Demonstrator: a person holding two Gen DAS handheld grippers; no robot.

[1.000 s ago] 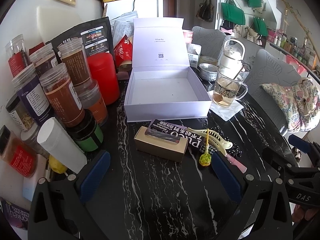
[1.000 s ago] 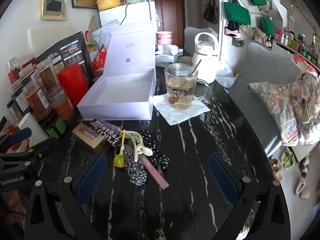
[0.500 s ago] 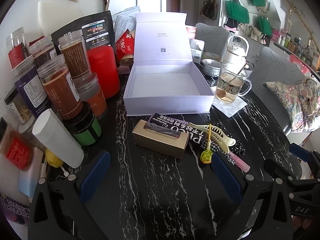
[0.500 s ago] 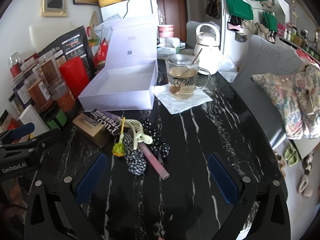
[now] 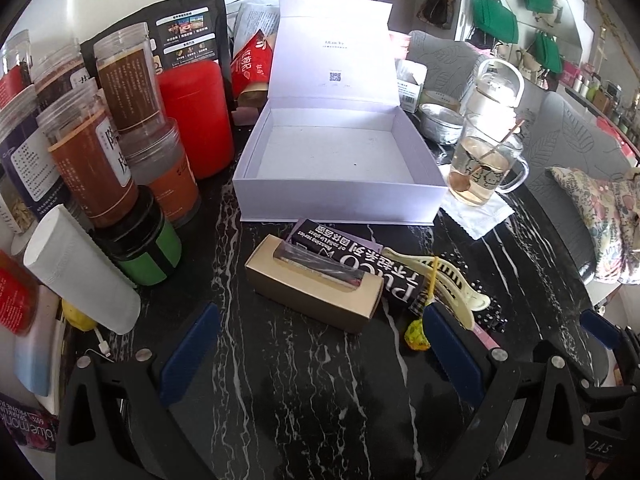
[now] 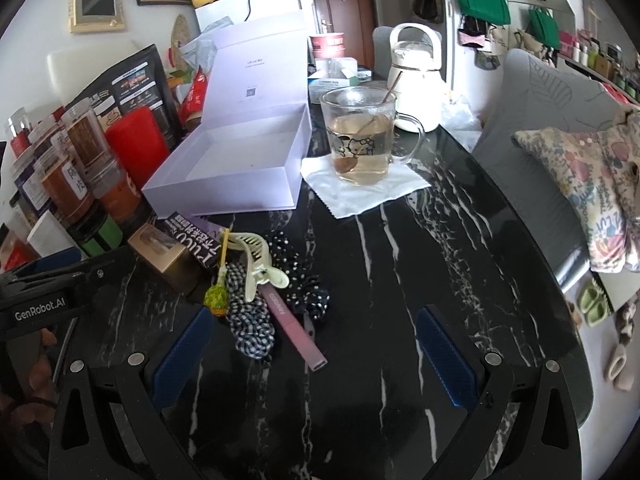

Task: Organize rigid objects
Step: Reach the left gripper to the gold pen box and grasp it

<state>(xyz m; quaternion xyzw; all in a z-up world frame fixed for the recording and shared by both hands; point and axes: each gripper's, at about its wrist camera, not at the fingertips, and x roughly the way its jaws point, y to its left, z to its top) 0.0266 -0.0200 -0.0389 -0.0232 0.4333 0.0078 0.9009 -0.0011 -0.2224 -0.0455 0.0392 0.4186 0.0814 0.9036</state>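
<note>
Left wrist: gold box (image 5: 314, 288) nearer now

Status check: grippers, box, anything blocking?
Both grippers open, empty. White box open, nothing inside. Gold carton ahead of left; jars crowd its left.

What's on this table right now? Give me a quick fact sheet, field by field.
surface: black marble table
container: white box, lid up, nothing inside
loose items: gold box, black carton, hair clip, lollipop, pink tube
drink: glass mug on a napkin
left gripper: open, holding nothing
right gripper: open, holding nothing
</note>
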